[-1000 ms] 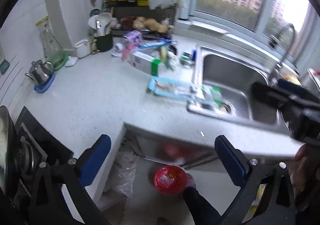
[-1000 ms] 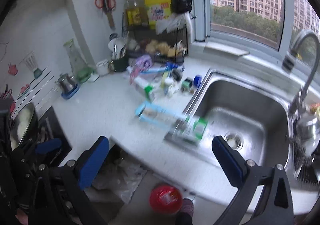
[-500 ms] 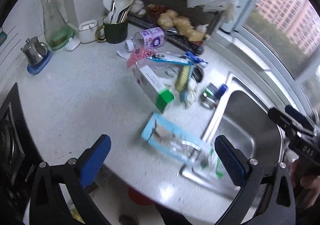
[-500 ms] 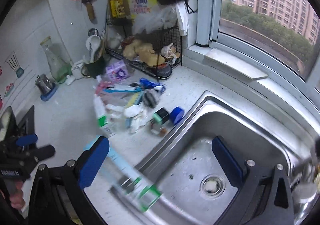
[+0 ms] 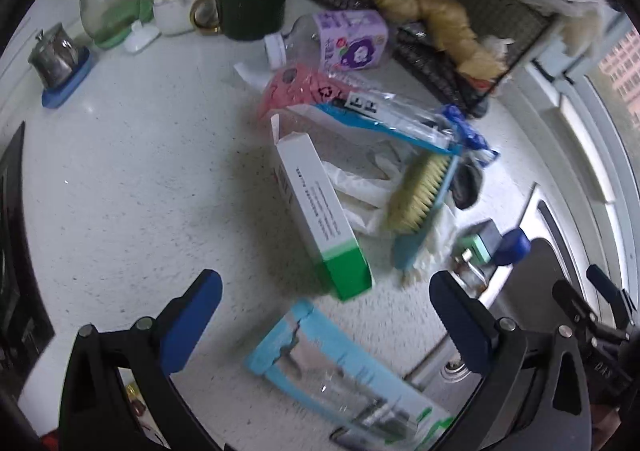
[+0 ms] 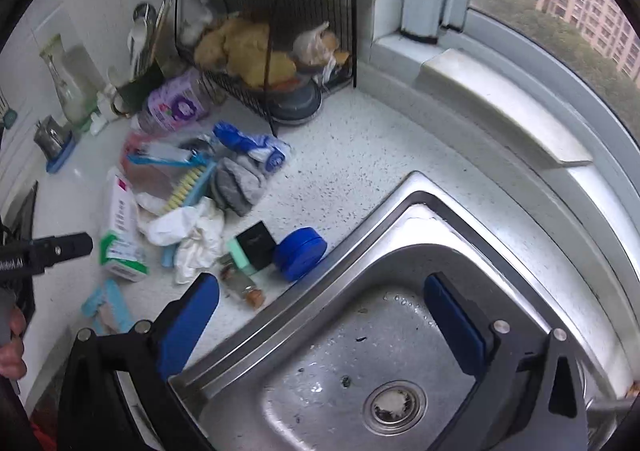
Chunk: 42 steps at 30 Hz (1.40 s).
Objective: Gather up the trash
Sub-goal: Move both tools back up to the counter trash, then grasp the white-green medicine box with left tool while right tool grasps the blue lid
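Two grippers — left gripper (image 5: pixel 326 321) and right gripper (image 6: pixel 322 317), jaws spread, empty — hover above littered countertop (image 5: pixel 132 187). The approach step appears under way — next, closing on one item, perhaps the green-ended carton (image 5: pixel 320 219).

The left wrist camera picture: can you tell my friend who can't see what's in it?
The open left gripper hangs above a white counter littered with trash: a white-and-green box, a light blue package, a scrub brush and crumpled paper. Behind stand a dark green mug and a wire rack.

Left claw (image 5: pixel 325 315) agape, right claw (image 6: pixel 321 313) agape
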Tool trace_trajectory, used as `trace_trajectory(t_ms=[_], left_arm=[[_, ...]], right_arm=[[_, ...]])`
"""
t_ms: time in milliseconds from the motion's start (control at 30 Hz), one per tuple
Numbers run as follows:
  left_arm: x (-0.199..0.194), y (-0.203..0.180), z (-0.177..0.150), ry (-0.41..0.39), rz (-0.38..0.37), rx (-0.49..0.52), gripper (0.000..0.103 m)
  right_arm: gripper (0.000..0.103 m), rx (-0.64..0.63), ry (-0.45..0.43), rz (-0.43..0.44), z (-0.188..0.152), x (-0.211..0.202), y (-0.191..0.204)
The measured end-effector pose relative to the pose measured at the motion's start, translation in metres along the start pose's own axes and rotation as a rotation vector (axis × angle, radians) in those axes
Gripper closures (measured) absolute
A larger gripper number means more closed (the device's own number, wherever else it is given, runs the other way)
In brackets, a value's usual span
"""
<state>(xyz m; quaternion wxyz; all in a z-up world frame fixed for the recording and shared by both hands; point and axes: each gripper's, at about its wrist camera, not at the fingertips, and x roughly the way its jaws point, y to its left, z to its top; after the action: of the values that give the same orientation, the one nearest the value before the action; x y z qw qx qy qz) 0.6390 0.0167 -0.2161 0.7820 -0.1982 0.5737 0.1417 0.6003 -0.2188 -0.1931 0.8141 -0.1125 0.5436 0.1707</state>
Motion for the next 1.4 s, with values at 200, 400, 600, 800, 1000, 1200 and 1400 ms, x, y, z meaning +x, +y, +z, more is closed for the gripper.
trace_trajectory(t_ms=[200,400,600,800,1000,1200,1400], left_arm=[[0.032,0.005,0.010,0.025,0.058,-0.086,0.000],[0.055,0.009,0.016,0.061,0.076,-0.133,0.001],[0.076,0.015,0.018,0.109,0.070,-0.169,0.044],[0.077,0.013,0.027,0.080,0.094,-0.128,0.076],[0.075,0.013,0.026,0.082,0.077,-0.122,0.077],[0.059,0.021,0.003,0.053,0.061,-0.126,0.078],[0.034,0.018,-0.003,-0.012,0.058,-0.088,0.078]], right_arm=[[0.000,-0.051,0.048,0.047,0.006,0.030,-0.008],[0.006,-0.121,0.063,0.095,0.009,0.048,-0.009],[0.012,-0.201,0.075,0.140,0.012,0.062,-0.007],[0.032,-0.251,0.101,0.175,0.010,0.076,-0.003],[0.041,-0.292,0.073,0.180,0.009,0.075,-0.002],[0.057,-0.320,0.081,0.189,0.008,0.079,0.008],[0.058,-0.344,0.050,0.160,0.008,0.073,0.016]])
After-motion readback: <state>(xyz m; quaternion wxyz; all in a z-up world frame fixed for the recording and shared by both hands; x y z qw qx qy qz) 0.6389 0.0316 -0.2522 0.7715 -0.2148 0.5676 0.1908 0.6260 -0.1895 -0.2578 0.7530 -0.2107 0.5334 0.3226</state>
